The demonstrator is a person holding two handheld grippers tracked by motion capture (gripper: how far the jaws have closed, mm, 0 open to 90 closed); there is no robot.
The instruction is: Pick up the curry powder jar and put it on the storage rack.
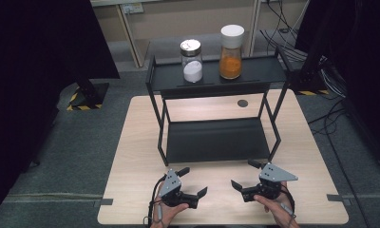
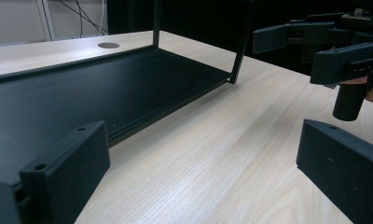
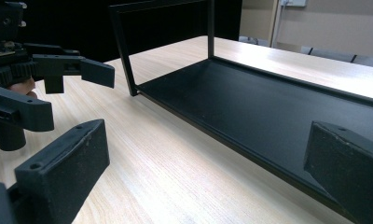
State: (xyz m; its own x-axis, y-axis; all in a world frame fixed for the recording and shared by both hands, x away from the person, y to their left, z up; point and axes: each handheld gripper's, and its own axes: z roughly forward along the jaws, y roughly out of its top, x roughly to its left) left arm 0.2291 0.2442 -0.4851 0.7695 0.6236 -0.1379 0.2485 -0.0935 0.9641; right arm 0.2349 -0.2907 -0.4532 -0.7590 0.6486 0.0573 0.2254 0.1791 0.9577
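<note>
starting from the black rack [image 1: 214,140], standing square in the middle of the surface [image 1: 136,156] with its open front facing the person, likely so both shelves can be reached straight on. holding nothing on the lower shelf [image 2: 82,88]. carrying two jars up top: a jar of white powder [image 1: 192,61] on the left and a taller jar of orange powder [image 1: 231,52] on the right, upright, near each other but not touching, set toward the back edge and well apart from both grippers.

hovering just in front of the rack's near edge: the left gripper [image 1: 195,180] and the right gripper [image 1: 242,173], low over the bare wood, side by side and angled inward toward each other. spreading wide apart at the jaws on both, gripping nothing. showing up in each other's gripper views as well, the right gripper [image 2: 292,52] across the wood from the left, equally agape.

judging from this, waiting at a ready pose, probably before reaching up and forward to the jars. wrapping around the handles from below: the left hand [image 1: 171,211] and the right hand [image 1: 273,206], forearms entering from the near edge.
</note>
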